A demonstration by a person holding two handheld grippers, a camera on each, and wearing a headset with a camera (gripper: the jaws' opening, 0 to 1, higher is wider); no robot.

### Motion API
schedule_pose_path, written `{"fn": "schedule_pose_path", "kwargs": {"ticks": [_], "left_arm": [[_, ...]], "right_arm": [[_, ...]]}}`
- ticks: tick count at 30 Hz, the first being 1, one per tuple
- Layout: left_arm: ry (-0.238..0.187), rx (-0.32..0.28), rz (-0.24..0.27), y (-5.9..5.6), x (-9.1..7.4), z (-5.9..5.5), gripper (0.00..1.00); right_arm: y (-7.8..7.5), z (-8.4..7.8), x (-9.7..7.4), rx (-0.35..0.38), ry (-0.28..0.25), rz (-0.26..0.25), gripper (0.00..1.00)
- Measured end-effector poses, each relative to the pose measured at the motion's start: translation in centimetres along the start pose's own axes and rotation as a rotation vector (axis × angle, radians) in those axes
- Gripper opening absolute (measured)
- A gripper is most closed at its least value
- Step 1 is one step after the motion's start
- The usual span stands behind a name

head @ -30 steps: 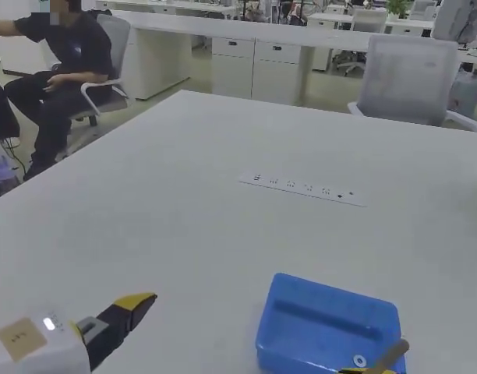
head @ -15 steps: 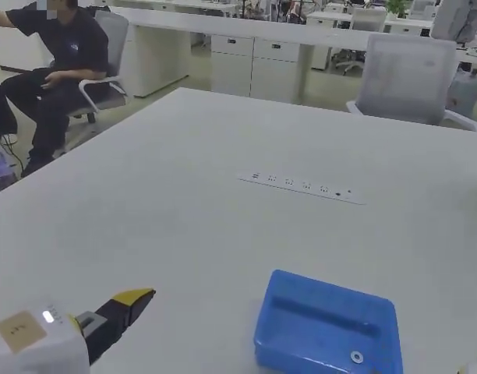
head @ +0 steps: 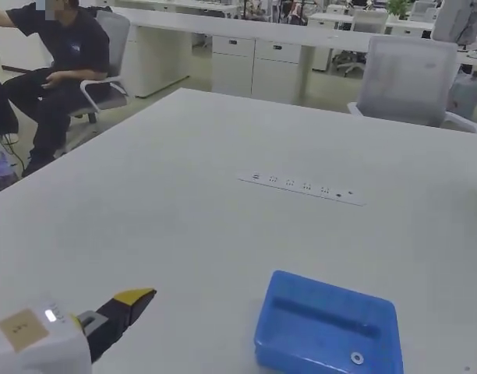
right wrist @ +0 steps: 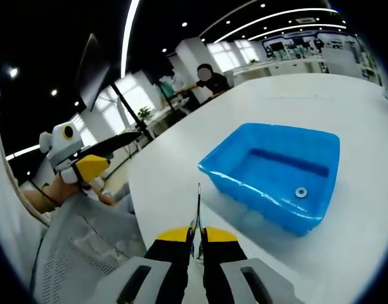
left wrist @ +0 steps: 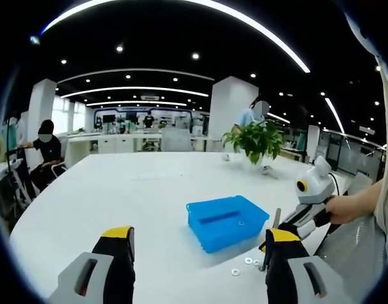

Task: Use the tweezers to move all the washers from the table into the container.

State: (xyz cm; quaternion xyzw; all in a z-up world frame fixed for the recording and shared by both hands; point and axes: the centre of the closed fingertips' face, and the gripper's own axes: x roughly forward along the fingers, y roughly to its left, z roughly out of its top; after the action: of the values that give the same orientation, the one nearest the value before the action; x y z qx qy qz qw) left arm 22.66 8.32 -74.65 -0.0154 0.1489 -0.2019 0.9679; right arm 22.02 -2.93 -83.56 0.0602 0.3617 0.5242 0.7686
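Open-plan office, broad white desk [head: 184, 195]. Blue container [head: 316, 331] with one washer [head: 356, 358] inside. Loose washers [left wrist: 248, 261] on the desk just beside the container, close by the tips of the tweezers [right wrist: 198, 206]. Right gripper [right wrist: 197, 235] clenched on the tweezers, long axis aimed toward the container, clearly the nearer one. Left gripper [left wrist: 200, 235] off to the side, fingers [left wrist: 120, 235] spread, grasping nothing.

The head view is evenly lit but rather dim and soft, a flat grey cast lying over the white surface [head: 184, 218], with only a faint shadow at the foot of the blue container [head: 324, 323]. Both gripper views bow straight lines hard toward their edges, and in them the ceiling light strips [left wrist: 276, 41] and spot lamps [left wrist: 195, 56] glare against a dark ceiling.
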Motion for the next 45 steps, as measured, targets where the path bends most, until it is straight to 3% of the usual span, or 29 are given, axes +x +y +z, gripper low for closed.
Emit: {"fn": "schedule_pose_path", "kwargs": {"ticks": [10, 16, 24, 27, 32, 38, 42, 45], "left_arm": [[0.003, 0.003, -0.002, 0.0, 0.0, 0.0, 0.86], [0.006, 0.012, -0.002, -0.1, 0.0, 0.0, 0.86], [0.009, 0.019, -0.004, -0.1, 0.0, -0.1, 0.86], [0.007, 0.018, -0.006, -0.1, 0.0, 0.0, 0.86], [0.009, 0.021, -0.007, -0.2, 0.0, -0.1, 0.86], [0.014, 0.026, -0.01, -0.3, 0.1, -0.2, 0.86], [0.001, 0.015, -0.015, -0.4, 0.0, 0.0, 0.86], [-0.007, 0.011, -0.012, -0.3, 0.0, 0.2, 0.86]], "right_arm": [[0.5, -0.1, 0.2, -0.047, 0.014, 0.006, 0.04], [1.1, -0.1, 0.2, -0.159, 0.033, 0.02, 0.04], [1.1, -0.3, 0.3, -0.153, 0.043, 0.03, 0.04], [1.3, -0.5, 0.3, -0.184, 0.052, 0.029, 0.04], [2.3, -0.9, 0.4, -0.353, 0.087, 0.042, 0.04], [2.9, -1.3, 0.6, -0.486, 0.109, 0.042, 0.04], [3.2, -1.8, 0.5, -0.634, 0.148, 0.046, 0.03], [3.7, -2.1, 0.7, -0.678, 0.156, 0.048, 0.03]]}}
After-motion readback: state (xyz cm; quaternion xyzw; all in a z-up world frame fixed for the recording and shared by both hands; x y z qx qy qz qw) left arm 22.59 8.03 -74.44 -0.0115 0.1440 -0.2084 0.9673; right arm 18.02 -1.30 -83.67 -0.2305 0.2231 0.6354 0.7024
